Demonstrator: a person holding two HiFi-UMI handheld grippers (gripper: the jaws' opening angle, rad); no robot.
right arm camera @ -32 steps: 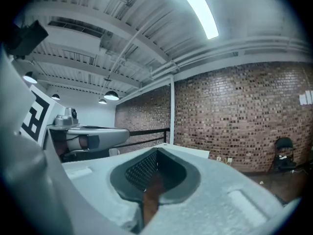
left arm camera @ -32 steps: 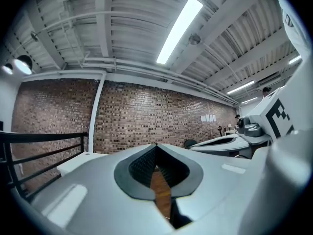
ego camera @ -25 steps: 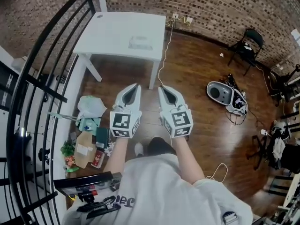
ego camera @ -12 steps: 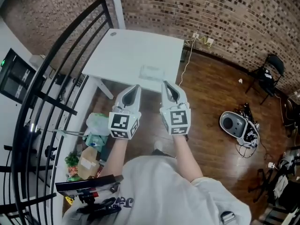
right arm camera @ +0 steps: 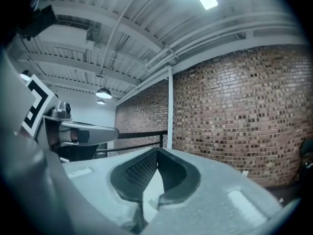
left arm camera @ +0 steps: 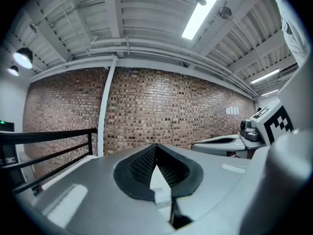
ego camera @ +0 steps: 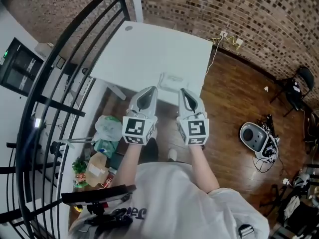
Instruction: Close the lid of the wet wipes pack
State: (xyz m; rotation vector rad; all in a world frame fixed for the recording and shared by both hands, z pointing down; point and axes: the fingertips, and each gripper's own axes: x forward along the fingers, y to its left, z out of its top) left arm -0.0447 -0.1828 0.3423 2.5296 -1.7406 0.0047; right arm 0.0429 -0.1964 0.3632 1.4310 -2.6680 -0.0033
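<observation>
The wet wipes pack [ego camera: 172, 81], pale and flat, lies near the front edge of a white table [ego camera: 144, 49] in the head view; it is too small to tell how its lid stands. My left gripper [ego camera: 150, 89] and right gripper [ego camera: 183, 90] are held side by side just short of that edge, the pack just beyond and between their tips. Both are shut, with nothing between the jaws. In the left gripper view the left gripper [left arm camera: 156, 146] points at a brick wall, and so does the right gripper [right arm camera: 157, 151] in its own view. The pack is hidden in both.
A black metal railing [ego camera: 60, 78] runs along the left. Bags and a cardboard box [ego camera: 97, 156] lie on the floor below the table's left side. A grey round appliance with cables [ego camera: 255, 137] sits on the wooden floor at the right, and a folding chair [ego camera: 298, 86] stands farther off.
The table and the wipes pack have come much closer to the two grippers, from well ahead to just beyond their tips. Both grippers stay shut and side by side.
</observation>
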